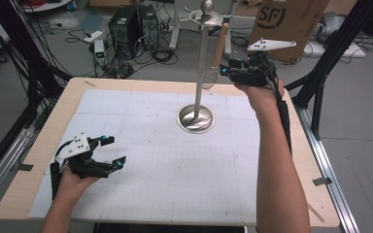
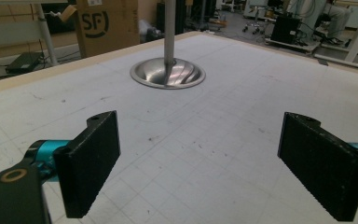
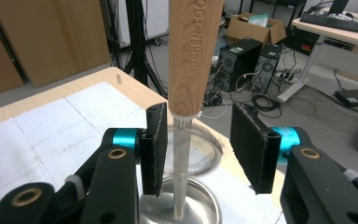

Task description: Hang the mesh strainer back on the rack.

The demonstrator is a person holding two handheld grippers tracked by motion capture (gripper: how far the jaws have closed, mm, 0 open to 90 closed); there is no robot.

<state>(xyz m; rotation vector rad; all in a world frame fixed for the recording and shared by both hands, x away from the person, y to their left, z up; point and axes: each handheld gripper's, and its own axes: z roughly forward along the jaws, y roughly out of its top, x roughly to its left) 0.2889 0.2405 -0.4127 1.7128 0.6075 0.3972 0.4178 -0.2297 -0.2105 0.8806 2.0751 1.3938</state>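
A metal stand (image 1: 202, 63) rises from a round dished base (image 1: 195, 119) at the table's far middle, with hooks at its top. A wooden-handled kitchen tool (image 1: 220, 46) hangs tilted beside the pole, a wire loop (image 1: 210, 80) under the handle. My right gripper (image 1: 226, 71) is raised at the handle's lower end. In the right gripper view the handle (image 3: 193, 56) stands between the gripper's (image 3: 199, 112) open jaws, close to the left pad (image 3: 156, 149). My left gripper (image 1: 112, 151) rests low at the near left, open and holding nothing (image 2: 200, 158), facing the base (image 2: 168, 74).
A white gridded mat (image 1: 175, 160) covers the wooden table. Behind the table stand a cardboard box (image 1: 281, 19), computer towers (image 1: 133, 24) and floor cables. Black frame posts (image 1: 320, 77) flank the right side.
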